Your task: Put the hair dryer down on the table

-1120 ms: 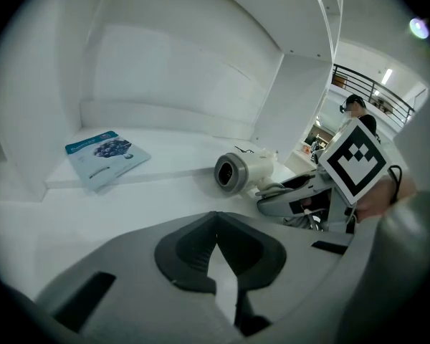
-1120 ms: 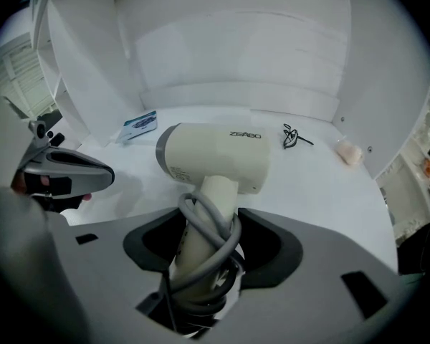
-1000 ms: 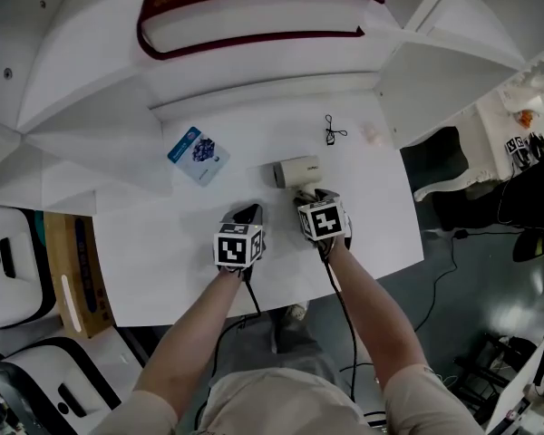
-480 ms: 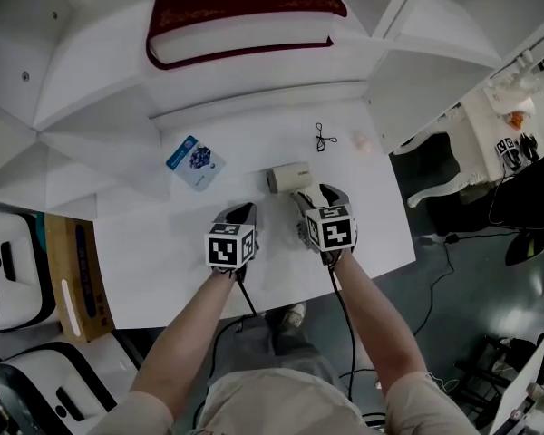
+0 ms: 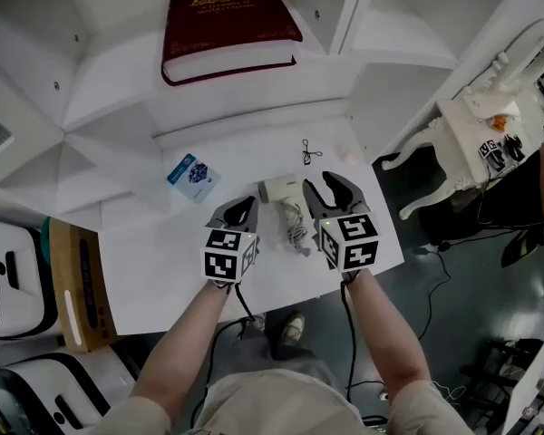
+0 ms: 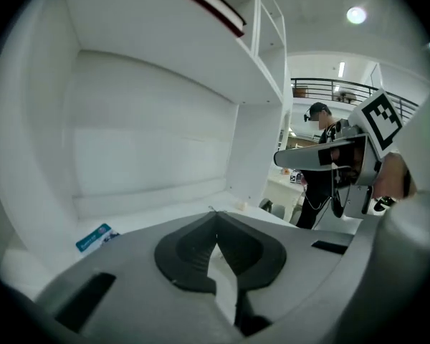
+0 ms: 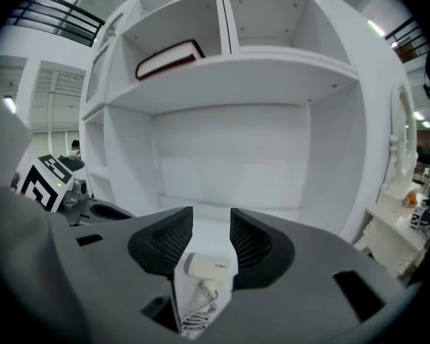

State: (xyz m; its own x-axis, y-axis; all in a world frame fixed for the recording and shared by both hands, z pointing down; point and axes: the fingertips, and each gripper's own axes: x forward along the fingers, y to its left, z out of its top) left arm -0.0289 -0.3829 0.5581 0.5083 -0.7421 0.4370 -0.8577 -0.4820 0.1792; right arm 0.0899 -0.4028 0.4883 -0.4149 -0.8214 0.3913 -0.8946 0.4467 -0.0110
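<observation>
**Hair dryer lies on the worktop, both grippers clear of it**

The hair dryer (image 5: 279, 188) lies on its side on the white worktop (image 5: 163, 261), with its body pointing to the left in the head view. Its coiled cord (image 5: 296, 232) trails from it toward the person and lies on the worktop between the two grippers.

The right gripper (image 5: 329, 188) is just right of the dryer and does not touch it. In the right gripper view its fingers (image 7: 251, 242) stand moderately apart. They have just been closing a little, and nothing is gripped between them. The dryer (image 7: 208, 265) and its cord (image 7: 197, 310) show through the gap, lying on the worktop below the gripper.

The left gripper (image 5: 242, 208) is just left of the dryer and also clear of it. In the left gripper view its fingers (image 6: 193, 253) meet at the tips and hold nothing. The right gripper (image 6: 344, 156) shows at the right of that view.

A blue packet (image 5: 192, 174) lies flat on the worktop to the left of the dryer, well apart from it. A small black loop (image 5: 309, 151) lies farther back, near the rear edge. A dark red book (image 5: 228, 21) lies flat on the white shelf (image 5: 118, 71) above the worktop.
</observation>
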